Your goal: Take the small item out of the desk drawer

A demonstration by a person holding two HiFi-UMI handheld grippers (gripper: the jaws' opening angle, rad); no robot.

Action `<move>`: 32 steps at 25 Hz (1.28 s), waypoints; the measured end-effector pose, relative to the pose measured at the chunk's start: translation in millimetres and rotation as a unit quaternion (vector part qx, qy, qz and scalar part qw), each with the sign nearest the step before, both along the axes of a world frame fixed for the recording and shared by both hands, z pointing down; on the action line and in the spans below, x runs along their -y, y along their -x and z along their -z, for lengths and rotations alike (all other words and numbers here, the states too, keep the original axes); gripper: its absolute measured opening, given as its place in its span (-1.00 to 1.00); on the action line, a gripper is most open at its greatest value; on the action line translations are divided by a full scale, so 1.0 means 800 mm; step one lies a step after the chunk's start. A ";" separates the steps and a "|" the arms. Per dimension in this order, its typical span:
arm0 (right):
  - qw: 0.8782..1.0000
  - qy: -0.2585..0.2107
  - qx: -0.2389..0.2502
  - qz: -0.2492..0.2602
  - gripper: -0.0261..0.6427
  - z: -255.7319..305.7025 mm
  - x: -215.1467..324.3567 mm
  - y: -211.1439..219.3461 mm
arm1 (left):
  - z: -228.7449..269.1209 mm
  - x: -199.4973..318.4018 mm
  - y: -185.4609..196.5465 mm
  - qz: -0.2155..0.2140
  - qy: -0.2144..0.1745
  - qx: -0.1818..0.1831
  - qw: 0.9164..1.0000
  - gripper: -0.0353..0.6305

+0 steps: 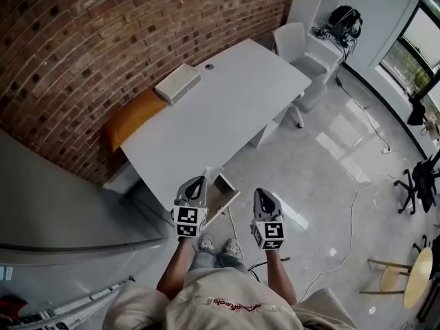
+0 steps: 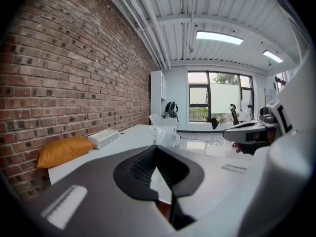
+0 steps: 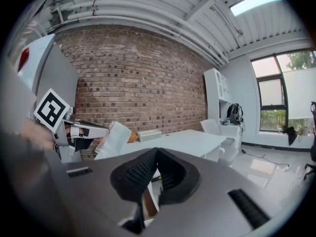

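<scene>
Left gripper (image 1: 201, 179) is clamped on the small item (image 1: 212, 173), a pale, crinkly plastic packet that sticks out past its tips. It's held in the air, and in the head view it sits right by the open drawer (image 1: 223, 192) at the near edge of the white desk (image 1: 227, 88). Right gripper (image 1: 263, 193) has its jaws closed on nothing, level with and beside the left one, clear of both packet and drawer.

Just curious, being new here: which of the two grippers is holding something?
The left gripper, at the head view's left: a small pale packet sticks out of its closed jaws. The right gripper has its jaws shut on nothing.
</scene>
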State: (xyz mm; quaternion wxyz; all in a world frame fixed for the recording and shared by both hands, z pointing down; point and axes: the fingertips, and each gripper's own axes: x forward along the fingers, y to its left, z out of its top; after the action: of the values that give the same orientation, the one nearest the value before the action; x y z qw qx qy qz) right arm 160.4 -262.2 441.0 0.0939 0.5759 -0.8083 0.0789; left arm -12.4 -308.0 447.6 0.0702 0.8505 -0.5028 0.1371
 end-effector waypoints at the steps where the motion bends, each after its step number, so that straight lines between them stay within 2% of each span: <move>1: 1.000 -0.005 -0.001 -0.001 -0.89 0.008 0.001 -0.001 | 0.011 0.001 0.001 0.001 -0.006 -0.002 1.000 -0.87; 7: 0.999 -0.047 -0.007 -0.014 -0.89 0.053 0.027 -0.010 | 0.064 0.030 0.008 0.001 -0.048 -0.016 0.999 -0.87; 13: 0.997 -0.074 -0.011 -0.025 -0.89 0.091 0.035 -0.023 | 0.100 0.033 0.006 -0.005 -0.064 -0.025 0.998 -0.87; 21: 0.995 -0.090 0.000 -0.047 -0.89 0.111 0.056 -0.032 | 0.118 0.055 0.011 -0.010 -0.071 -0.035 0.997 -0.87; 32: 0.994 -0.098 -0.019 -0.041 -0.89 0.120 0.058 -0.021 | 0.122 0.052 0.019 -0.014 -0.071 -0.039 0.997 -0.87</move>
State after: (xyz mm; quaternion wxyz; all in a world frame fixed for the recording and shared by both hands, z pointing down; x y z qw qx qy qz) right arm 176.8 -308.5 344.7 0.0488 0.6162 -0.7860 -0.0079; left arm -27.8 -349.9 350.0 0.0274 0.8648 -0.4965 0.0693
